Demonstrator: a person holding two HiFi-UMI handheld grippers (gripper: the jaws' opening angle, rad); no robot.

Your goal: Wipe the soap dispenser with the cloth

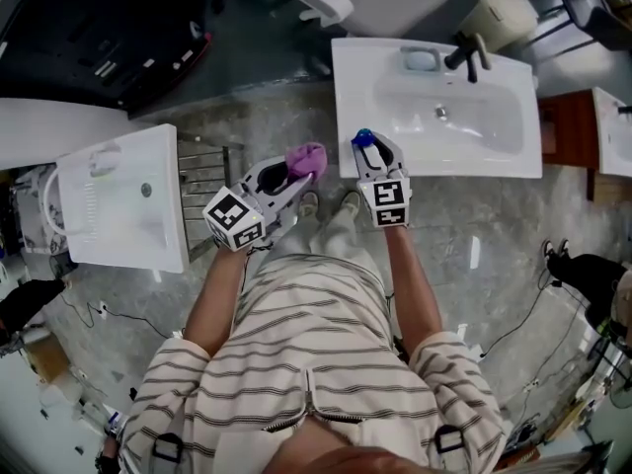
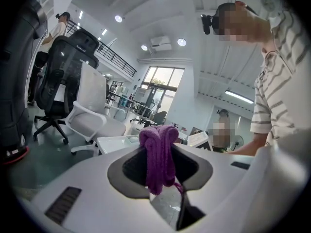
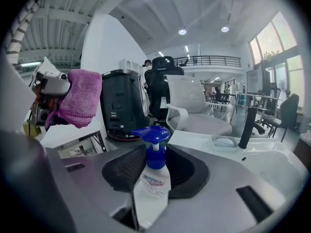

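My right gripper (image 3: 154, 171) is shut on the soap dispenser (image 3: 151, 191), a white bottle with a blue pump head, held upright between the pads. In the head view the right gripper (image 1: 373, 156) holds the dispenser's blue top (image 1: 363, 138) just before the near edge of a white sink. My left gripper (image 2: 160, 164) is shut on a purple cloth (image 2: 159, 157), bunched and sticking up between the jaws. Seen from the head, the left gripper (image 1: 293, 176) carries the cloth (image 1: 306, 158) just left of the dispenser. The cloth (image 3: 77, 98) also shows at the left of the right gripper view.
A white sink (image 1: 439, 117) with a black tap (image 1: 468, 55) stands ahead, with a second white basin (image 1: 123, 200) at the left. A white office chair (image 3: 192, 110) and a black chair (image 2: 56, 81) stand beyond. Another person (image 2: 221, 132) is in the background.
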